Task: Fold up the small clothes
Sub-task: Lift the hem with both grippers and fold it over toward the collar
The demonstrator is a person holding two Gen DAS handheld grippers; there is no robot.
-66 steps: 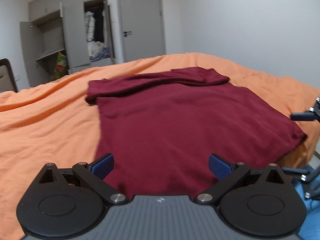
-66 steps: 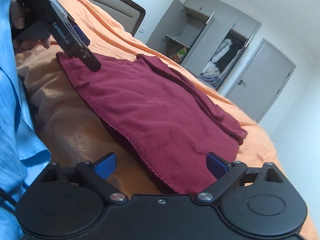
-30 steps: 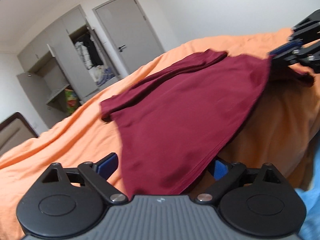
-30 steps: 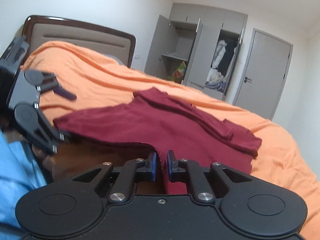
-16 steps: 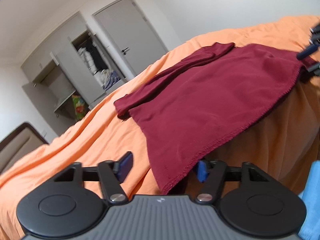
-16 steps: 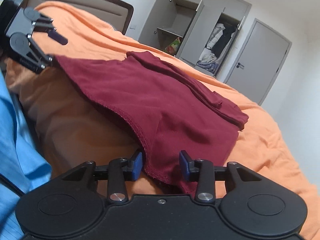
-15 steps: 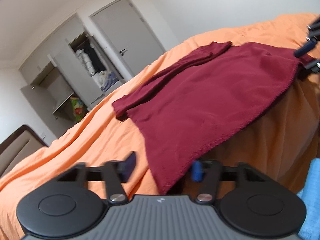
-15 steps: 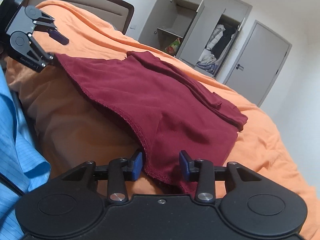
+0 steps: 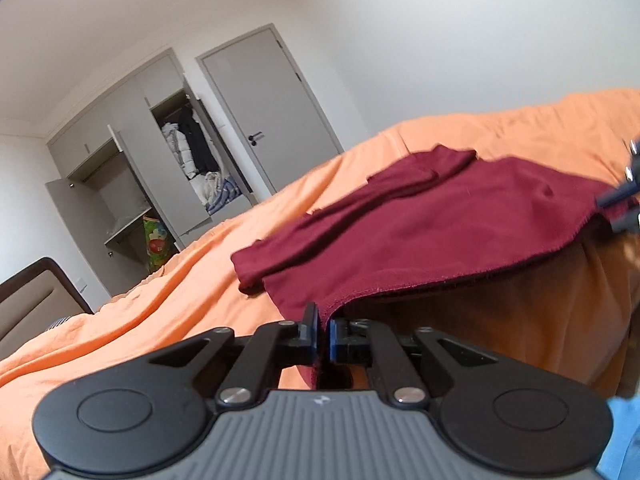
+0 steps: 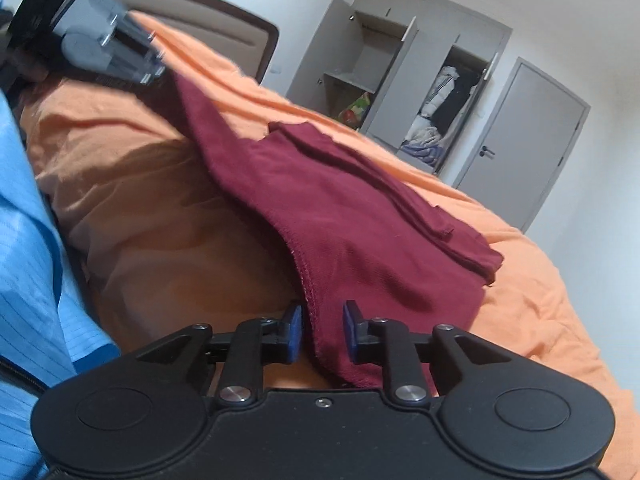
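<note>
Since before, left gripper [image 9: 324, 336] has clamped the maroon shirt [image 9: 432, 236] hem; right gripper [image 10: 322, 330] straddles it, part-open

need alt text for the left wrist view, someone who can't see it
The left gripper has its jaws shut on the hem corner of a maroon shirt spread over an orange bedspread. At the right edge the right gripper meets the shirt's other corner. Behind stand an open wardrobe and a closed grey door.

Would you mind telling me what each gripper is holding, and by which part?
The left gripper pinches the dark red knit garment at a hem corner. The right gripper straddles the opposite hem corner, fingers not closed.
</note>
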